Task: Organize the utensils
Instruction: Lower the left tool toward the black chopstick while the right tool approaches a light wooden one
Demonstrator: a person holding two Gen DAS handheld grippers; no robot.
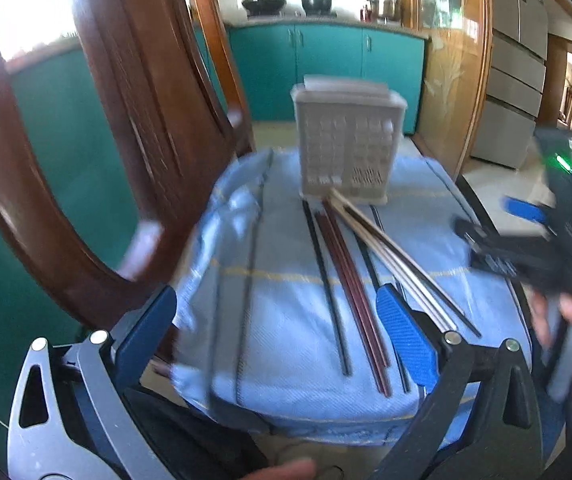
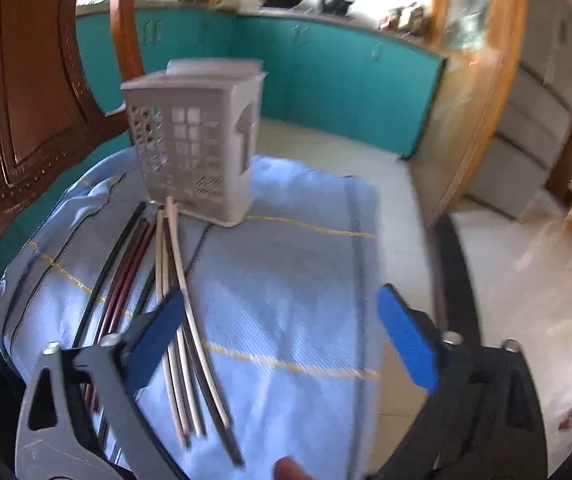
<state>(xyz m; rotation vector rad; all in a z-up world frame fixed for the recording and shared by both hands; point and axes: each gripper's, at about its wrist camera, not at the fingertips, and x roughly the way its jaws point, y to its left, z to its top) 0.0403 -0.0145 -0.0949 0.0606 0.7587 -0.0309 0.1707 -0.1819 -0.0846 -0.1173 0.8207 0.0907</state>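
Holder point(image 1: 348, 142) upright on cloth point(image 1: 286, 320), contents unclear, chopsticks point(image 1: 350, 280) lying before it, both grippers' fingers point(image 1: 404, 334) spread, empty.

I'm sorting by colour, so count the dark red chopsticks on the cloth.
2. Both dark red chopsticks lie side by side on the blue cloth, between a black chopstick and the pale ones; blur could hide another.
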